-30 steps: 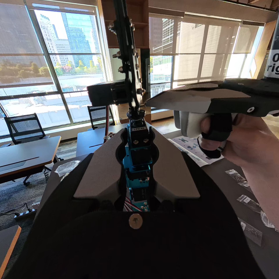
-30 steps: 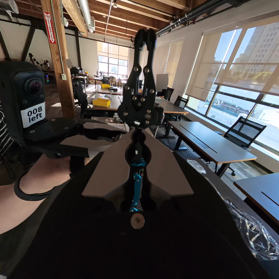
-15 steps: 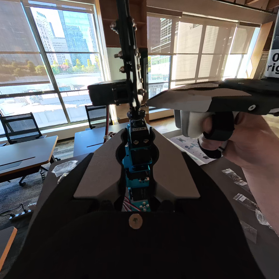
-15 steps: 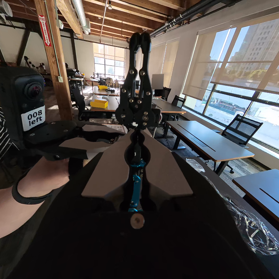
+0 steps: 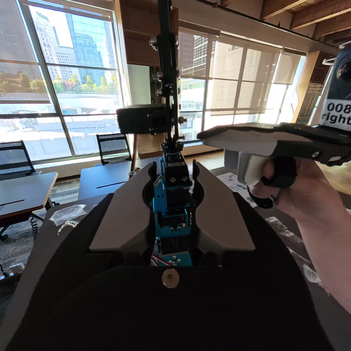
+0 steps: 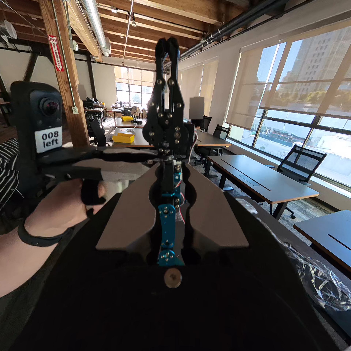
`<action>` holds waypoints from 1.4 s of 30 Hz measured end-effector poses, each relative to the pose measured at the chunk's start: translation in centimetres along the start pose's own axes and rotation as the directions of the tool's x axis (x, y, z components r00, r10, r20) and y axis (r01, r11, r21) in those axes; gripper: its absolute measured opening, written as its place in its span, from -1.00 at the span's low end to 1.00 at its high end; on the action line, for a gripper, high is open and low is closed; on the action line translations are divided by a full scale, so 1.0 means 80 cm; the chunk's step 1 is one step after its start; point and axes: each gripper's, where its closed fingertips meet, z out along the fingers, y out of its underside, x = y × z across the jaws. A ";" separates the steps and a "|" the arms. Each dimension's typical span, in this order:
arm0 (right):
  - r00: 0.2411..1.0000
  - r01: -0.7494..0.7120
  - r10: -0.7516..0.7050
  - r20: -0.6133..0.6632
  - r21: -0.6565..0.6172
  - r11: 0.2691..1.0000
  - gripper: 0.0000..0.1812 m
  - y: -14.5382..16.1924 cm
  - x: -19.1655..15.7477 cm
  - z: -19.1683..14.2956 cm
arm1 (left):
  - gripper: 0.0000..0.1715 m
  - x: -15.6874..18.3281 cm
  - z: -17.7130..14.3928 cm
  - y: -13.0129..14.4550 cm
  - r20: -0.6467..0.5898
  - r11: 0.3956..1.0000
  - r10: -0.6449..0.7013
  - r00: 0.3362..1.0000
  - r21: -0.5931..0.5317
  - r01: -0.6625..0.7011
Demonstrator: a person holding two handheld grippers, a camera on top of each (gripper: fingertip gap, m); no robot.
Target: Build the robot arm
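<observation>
Open office with timber beams, tall windows and rows of desks; a dark tabletop carries two crumpled plastic wraps and small parts bags. Both the left hand-held gripper and the right hand-held gripper pinch one small blue-and-black robot arm, upright above the tabletop. Since a second ago, the right one has backed off slightly in the left wrist view, its camera now showing.

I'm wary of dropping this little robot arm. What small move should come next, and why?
Probably lower it gently toward the dark table. Both the left gripper and right gripper clamp the small robot arm, which stands upright above them, its black claw shut.
</observation>
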 end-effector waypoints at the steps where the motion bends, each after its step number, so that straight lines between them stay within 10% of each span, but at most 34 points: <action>1: 1.000 -0.006 0.006 -0.005 -0.015 1.000 -0.79 0.005 0.000 -0.004 | -0.53 -0.001 -0.006 -0.003 -0.018 1.000 -0.012 1.000 0.005 0.012; 10: 0.991 -0.026 0.020 -0.129 -0.045 0.999 -0.74 0.016 -0.015 -0.040 | -0.39 -0.055 -0.062 -0.010 -0.444 0.985 -0.172 0.879 -0.077 0.154; 15: 0.968 0.026 -0.025 -0.248 -0.001 1.000 -0.61 -0.011 -0.035 -0.028 | -0.41 -0.119 -0.023 -0.014 -0.730 0.989 -0.131 0.671 -0.054 0.135; 19: 0.861 0.019 -0.014 -0.508 0.006 1.000 -0.54 -0.022 -0.035 -0.012 | -0.30 -0.111 0.007 0.014 -0.927 0.980 -0.173 0.331 -0.129 0.151; 26: 0.549 -0.098 -0.063 -0.834 -0.139 0.985 -0.51 -0.002 -0.048 0.017 | -0.29 -0.087 0.035 0.021 -0.983 0.965 -0.171 -0.065 -0.180 0.188; 33: 0.371 -0.190 -0.263 -0.891 -0.349 0.918 -0.28 -0.035 -0.054 0.037 | -0.39 -0.138 0.081 -0.075 -0.946 0.761 -0.255 -0.200 -0.325 0.562; 42: 0.270 -0.224 -0.266 -0.926 -0.329 0.917 -0.21 0.002 -0.058 0.040 | -0.29 -0.080 0.064 0.033 -0.891 0.827 -0.319 -0.325 -0.428 0.363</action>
